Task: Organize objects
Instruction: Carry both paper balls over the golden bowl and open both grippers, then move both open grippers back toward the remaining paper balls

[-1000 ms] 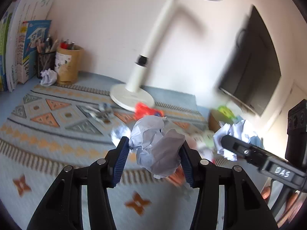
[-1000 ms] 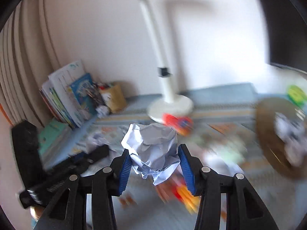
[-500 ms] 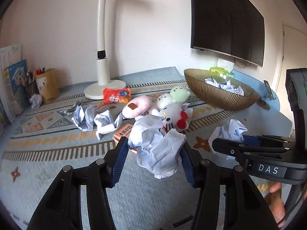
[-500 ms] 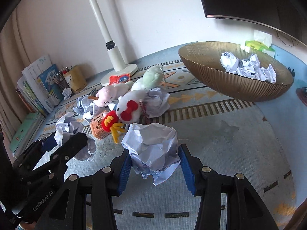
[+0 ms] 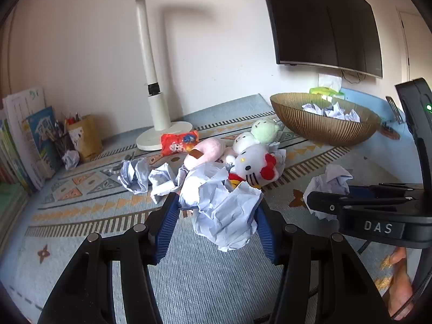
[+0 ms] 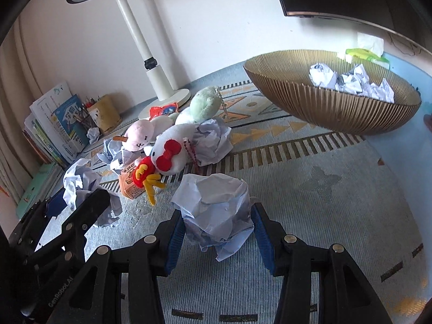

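My left gripper (image 5: pixel 216 224) is shut on a crumpled paper ball (image 5: pixel 221 205) held above the rug. My right gripper (image 6: pixel 217 232) is shut on another crumpled paper ball (image 6: pixel 216 210); it also shows in the left wrist view (image 5: pixel 328 189). A gold ribbed bowl (image 6: pixel 324 108) at the far right holds several paper balls (image 6: pixel 351 81). Loose paper balls lie on the rug (image 5: pixel 135 172), (image 6: pixel 213 140). The left gripper with its ball shows at the left of the right wrist view (image 6: pixel 81 186).
Plush toys (image 5: pixel 253 162), a red snack pack (image 5: pixel 178 140) and an orange box (image 6: pixel 129 181) lie mid-rug. A white lamp (image 5: pixel 156 135) stands behind them. Books (image 5: pixel 27 140) and a pencil holder (image 5: pixel 83 135) are at far left. A TV (image 5: pixel 324 19) hangs on the wall; a tissue box (image 6: pixel 367 54) sits behind the bowl.
Both grippers swung right from the lamp and book corner to face the toys and bowl, each still holding its paper ball. The views have steadied in the last half second.
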Action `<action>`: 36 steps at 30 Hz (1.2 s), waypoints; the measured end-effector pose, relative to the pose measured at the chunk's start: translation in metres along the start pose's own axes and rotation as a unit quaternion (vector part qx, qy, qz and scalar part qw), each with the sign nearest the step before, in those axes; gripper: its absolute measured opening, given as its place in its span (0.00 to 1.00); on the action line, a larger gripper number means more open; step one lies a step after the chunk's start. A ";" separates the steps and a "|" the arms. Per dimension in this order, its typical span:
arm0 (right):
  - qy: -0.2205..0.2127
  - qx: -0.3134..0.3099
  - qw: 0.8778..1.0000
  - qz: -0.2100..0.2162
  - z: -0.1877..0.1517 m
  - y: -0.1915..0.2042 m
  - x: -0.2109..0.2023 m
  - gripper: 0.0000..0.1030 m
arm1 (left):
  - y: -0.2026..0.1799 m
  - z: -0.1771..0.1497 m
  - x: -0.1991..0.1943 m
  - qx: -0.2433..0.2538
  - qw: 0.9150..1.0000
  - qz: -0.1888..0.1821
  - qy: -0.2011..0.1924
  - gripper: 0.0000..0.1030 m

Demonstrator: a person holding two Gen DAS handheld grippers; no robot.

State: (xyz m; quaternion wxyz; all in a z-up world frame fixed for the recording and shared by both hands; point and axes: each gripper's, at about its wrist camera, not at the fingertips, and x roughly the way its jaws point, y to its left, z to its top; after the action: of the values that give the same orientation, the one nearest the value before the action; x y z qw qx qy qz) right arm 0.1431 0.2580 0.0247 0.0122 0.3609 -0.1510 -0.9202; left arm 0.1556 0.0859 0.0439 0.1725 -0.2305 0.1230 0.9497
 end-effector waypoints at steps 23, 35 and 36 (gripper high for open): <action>-0.076 0.093 0.987 -0.109 0.138 -0.088 -0.078 0.64 | -0.054 0.171 0.123 -0.186 0.931 -0.309 0.050 0.99; -0.138 0.040 0.989 -0.044 0.117 -0.043 -0.113 0.81 | 0.044 0.090 0.034 -0.196 0.964 -0.181 -0.001 0.99; -0.149 0.025 0.988 -0.026 0.113 -0.028 -0.114 0.85 | 0.059 0.076 0.020 -0.193 0.971 -0.143 -0.008 0.99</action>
State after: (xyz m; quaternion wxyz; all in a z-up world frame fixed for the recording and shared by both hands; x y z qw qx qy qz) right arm 0.1544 0.3303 0.1709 -0.0432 0.2241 -0.1644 -0.9596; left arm 0.0865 0.0613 0.1091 0.2602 -0.2669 -0.0979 0.9227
